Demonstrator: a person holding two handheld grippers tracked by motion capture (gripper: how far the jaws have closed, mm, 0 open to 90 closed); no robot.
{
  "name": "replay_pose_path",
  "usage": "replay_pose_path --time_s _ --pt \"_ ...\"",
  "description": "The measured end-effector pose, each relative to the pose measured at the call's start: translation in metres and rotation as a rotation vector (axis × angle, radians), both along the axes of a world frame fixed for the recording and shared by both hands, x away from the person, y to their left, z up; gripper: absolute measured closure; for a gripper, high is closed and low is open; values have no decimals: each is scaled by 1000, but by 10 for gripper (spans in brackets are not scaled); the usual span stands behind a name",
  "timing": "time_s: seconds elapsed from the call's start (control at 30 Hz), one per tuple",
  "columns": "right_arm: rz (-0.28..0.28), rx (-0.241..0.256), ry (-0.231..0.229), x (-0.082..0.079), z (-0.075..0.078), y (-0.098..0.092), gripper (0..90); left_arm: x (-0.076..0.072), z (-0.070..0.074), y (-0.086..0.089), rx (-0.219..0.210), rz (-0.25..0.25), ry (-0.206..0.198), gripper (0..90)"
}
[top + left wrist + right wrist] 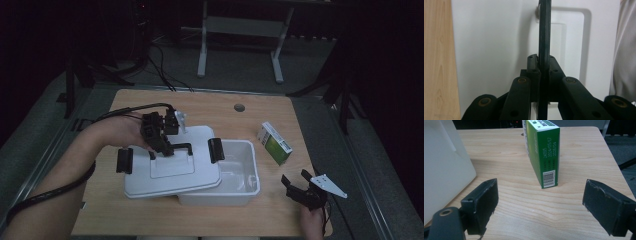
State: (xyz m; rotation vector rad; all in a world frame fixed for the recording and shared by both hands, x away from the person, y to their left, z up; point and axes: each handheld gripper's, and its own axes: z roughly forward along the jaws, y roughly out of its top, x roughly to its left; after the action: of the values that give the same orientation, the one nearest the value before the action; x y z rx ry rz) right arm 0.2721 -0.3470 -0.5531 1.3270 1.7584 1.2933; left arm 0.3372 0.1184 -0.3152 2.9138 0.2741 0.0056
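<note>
Left gripper [161, 141] fingers were clamped on the black lid handle [172, 148], holding the white lid [172, 172] shifted to 9 o'clock, exposing the storage bin [240, 172]. Right gripper [299, 183] fingers were spread wide, aimed at the green carton [544, 150] at the bin's 2 o'clock, probably to load it.

Dim high view, dark surroundings, brighter close views, blurred near edges

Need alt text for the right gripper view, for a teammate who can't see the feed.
The right gripper is open, its two black jaws spread wide and aimed at a green and white carton standing on the wooden table ahead, barcode end facing the camera. The white bin wall sits at the left edge.
</note>
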Motion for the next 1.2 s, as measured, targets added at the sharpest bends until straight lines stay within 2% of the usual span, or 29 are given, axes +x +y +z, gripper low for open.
replay_pose_path --time_s 0.13,0.33,0.7,1.07,1.17,1.2 --pt "-3 3 4 0 0 0 128 -3 1 16 -7 23 4 842" --pt "-2 0 4 0 0 0 128 -8 3 42 -39 69 -5 843" --pt "-6 0 6 0 0 1 128 -17 1 89 -56 153 -11 843" --pt "-11 -3 9 1 0 1 128 -23 -15 123 -53 220 -2 842" --pt "-11 -3 9 1 0 1 128 -24 -18 128 -52 226 -3 842" --pt "-10 -4 8 1 0 1 128 -26 -23 133 -53 237 7 842"
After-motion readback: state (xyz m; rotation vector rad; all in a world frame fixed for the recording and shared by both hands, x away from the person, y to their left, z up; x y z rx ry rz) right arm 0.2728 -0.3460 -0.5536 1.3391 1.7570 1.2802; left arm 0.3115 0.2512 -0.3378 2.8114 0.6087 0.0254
